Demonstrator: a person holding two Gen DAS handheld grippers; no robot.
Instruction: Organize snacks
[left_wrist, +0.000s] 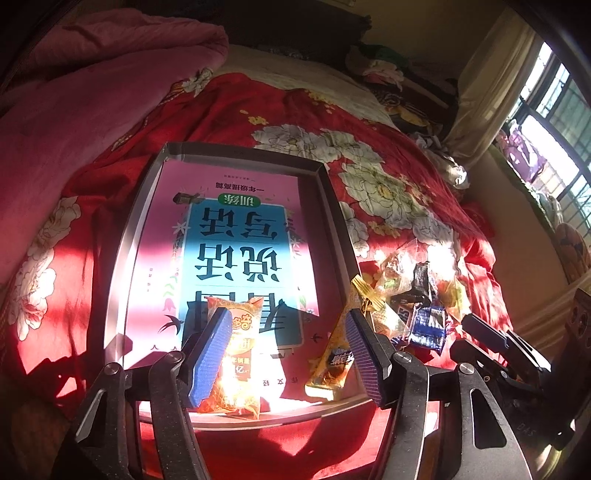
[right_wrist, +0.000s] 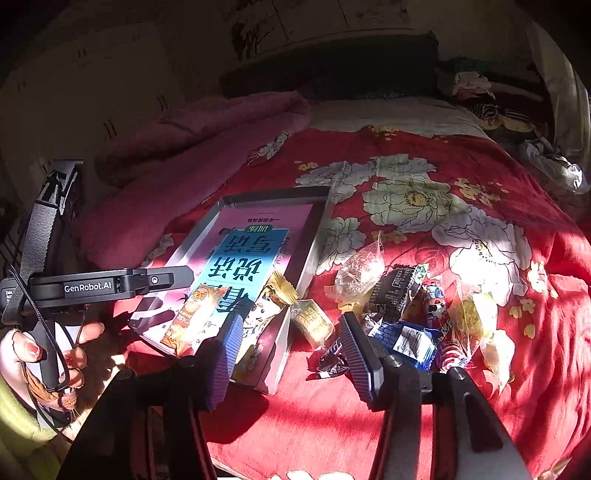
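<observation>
Orange snack packet (left_wrist: 236, 354) partly behind left blue finger pad and washed out by glare, snack pile (right_wrist: 417, 317) wrappers overlapping, labels unreadable

A bed (right_wrist: 424, 155) with a red flowery cover holds a grey tray (right_wrist: 314, 221), loose snacks (right_wrist: 406, 314) and a pink blanket (right_wrist: 192, 147).

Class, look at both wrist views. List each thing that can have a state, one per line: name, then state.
Shallow grey metal tray: on the red bedspread, holding a pink book.
Orange snack packet: lying in the tray, released.
Gold-ended brown snack packet: in the tray, against its right wall.
Pile of loose wrapped snacks: outside the tray, unsorted.
Left claw: open.
Right claw: open, empty.
</observation>
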